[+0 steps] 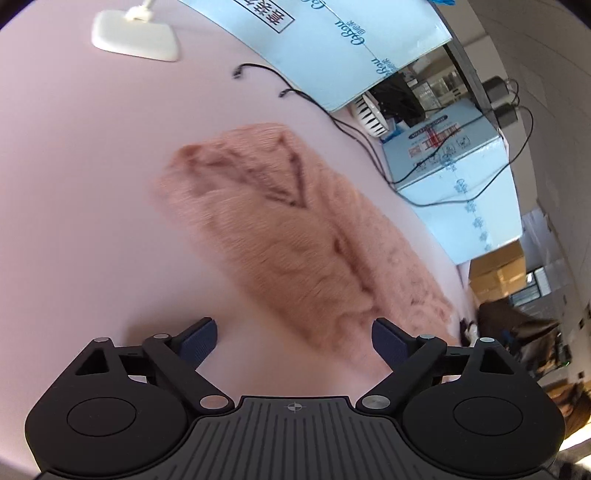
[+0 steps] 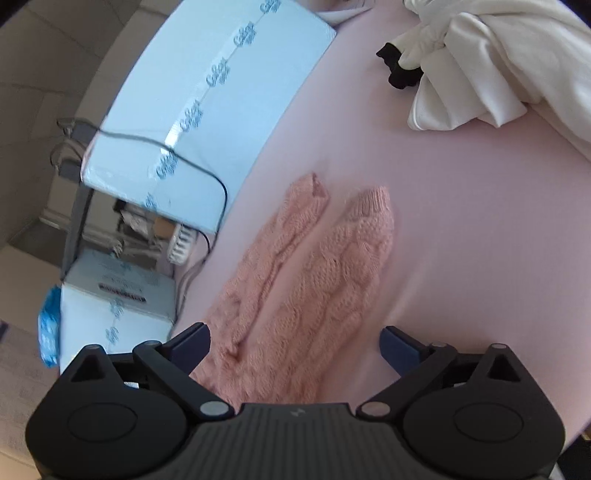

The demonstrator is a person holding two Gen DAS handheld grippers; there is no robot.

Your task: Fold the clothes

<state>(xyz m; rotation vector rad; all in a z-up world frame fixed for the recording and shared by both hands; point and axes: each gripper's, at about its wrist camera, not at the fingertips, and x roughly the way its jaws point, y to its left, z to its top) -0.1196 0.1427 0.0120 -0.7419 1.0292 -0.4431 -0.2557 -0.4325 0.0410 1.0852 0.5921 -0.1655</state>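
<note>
hidden/unclear: pink knit sweater (image 1: 295, 236) blurred in left wrist view, its near end cut off behind the claw body in right wrist view; white garment pile (image 2: 491, 70) cut by upper right edge; box print too smeared to read.
counts: 1 pink sweater, 2 sleeves w/ ribbed cuffs (image 2: 373, 199) side by side in right view; 1 white pile w/ 1 black bit (image 2: 397, 70); 2 pale blue cartons (image 1: 454, 162) along table edge; 2 loose black cable ends (image 1: 284, 92); 1 white lamp base (image 1: 136, 35) upper left.
sweater vs claws: flat on pink table (image 1: 74, 203), mid-frame, v-neck toward upper left in left view.
left claw (image 1: 295, 341): spread wide, nothing pinched, sweater hem just ahead between pads.
right claw (image 2: 295, 345): spread wide, over sweater, pads not pressing it.
</note>
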